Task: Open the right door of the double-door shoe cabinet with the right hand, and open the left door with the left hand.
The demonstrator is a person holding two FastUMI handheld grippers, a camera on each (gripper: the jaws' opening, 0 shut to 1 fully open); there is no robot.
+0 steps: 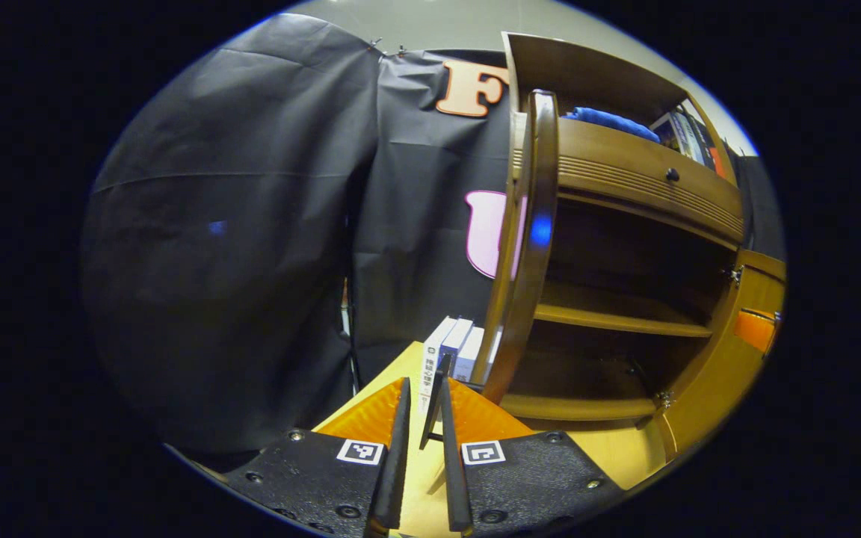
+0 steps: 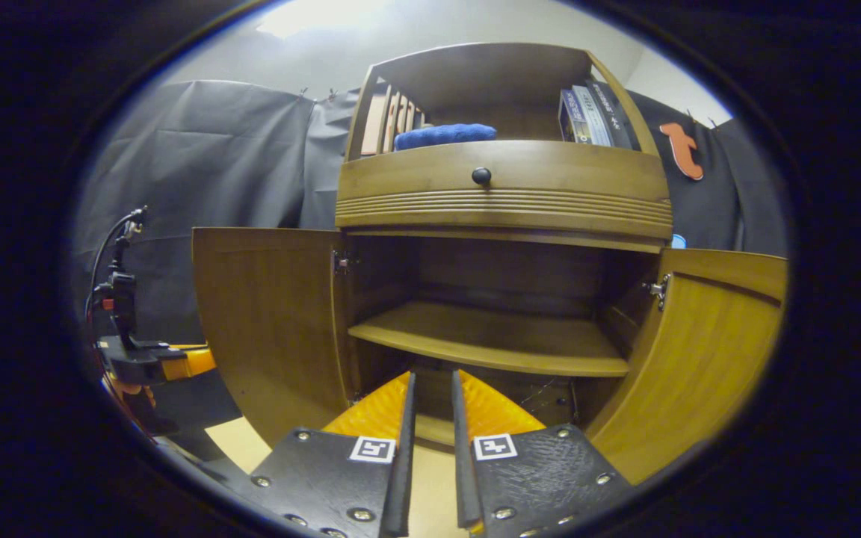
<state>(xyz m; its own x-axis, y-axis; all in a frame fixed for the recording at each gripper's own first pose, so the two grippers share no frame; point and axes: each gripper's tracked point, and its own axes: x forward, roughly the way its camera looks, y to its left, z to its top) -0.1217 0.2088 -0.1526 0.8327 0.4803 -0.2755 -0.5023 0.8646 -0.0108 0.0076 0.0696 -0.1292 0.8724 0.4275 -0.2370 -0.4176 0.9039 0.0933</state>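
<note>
Both doors of the shoe cabinet point(image 2: 501, 202) stand open, so I judge the task all but done. In the right gripper view the left door point(image 2: 266, 321) swings out wide on its hinge and the right door point(image 2: 699, 359) angles out likewise, baring the middle shelf point(image 2: 490, 340) between them. My right gripper point(image 2: 433, 441) sits square to the opening, back from the shelf, its fingers nearly pressed together around a narrow gap with nothing in it; I read that as let go and clear of the door. In the left gripper view my left gripper point(image 1: 423, 448) points at the left door's edge point(image 1: 531, 246), fingers likewise close and empty, with a few boxes point(image 1: 453, 351) just beyond on the table point(image 1: 610, 456). I keep it there because the door needs no more pull.
</note>
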